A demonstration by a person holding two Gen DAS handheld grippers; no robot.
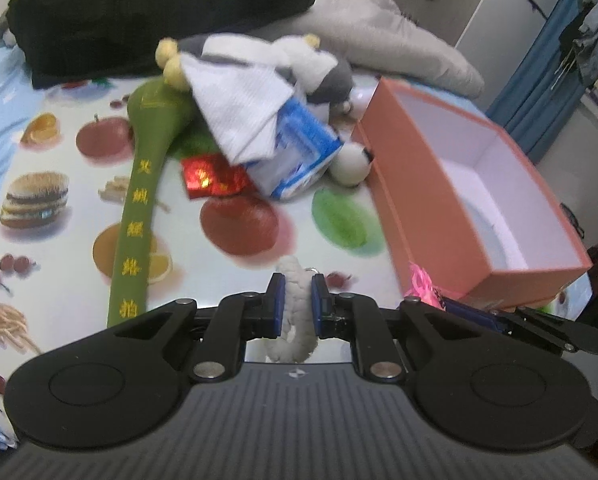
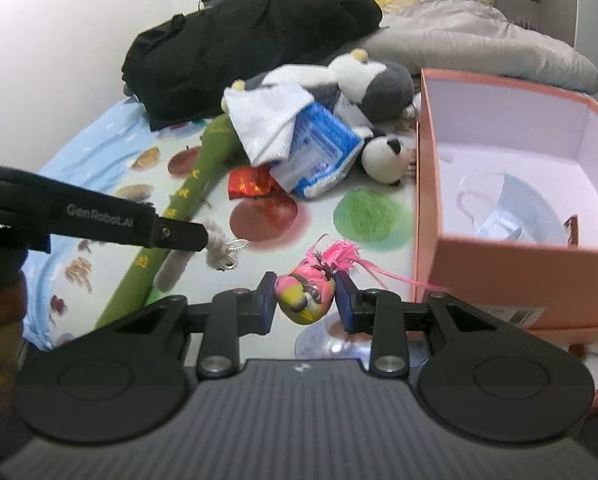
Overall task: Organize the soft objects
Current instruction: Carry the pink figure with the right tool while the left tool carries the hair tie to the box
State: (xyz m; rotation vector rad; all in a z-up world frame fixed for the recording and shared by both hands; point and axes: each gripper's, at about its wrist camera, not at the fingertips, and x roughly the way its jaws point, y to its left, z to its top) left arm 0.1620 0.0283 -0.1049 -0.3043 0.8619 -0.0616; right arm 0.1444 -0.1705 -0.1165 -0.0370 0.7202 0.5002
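Left wrist view shows the left gripper [image 1: 297,304] with its fingers [image 1: 277,306] clenched on one white braided cord [image 1: 297,312], which runs upright between them. Right wrist view shows the right gripper [image 2: 306,300] grasping one pink-and-yellow feathered toy [image 2: 305,294], just beside the near wall of the orange box [image 2: 499,264]. One face mask [image 2: 511,208] lies inside that box. Left of the box, on the fruit-print sheet [image 1: 59,216], sit one panda plush [image 2: 381,158], one tissue pack [image 2: 319,152], one white cloth [image 2: 269,120], one red packet [image 2: 251,182] and one green padded stick [image 1: 137,216].
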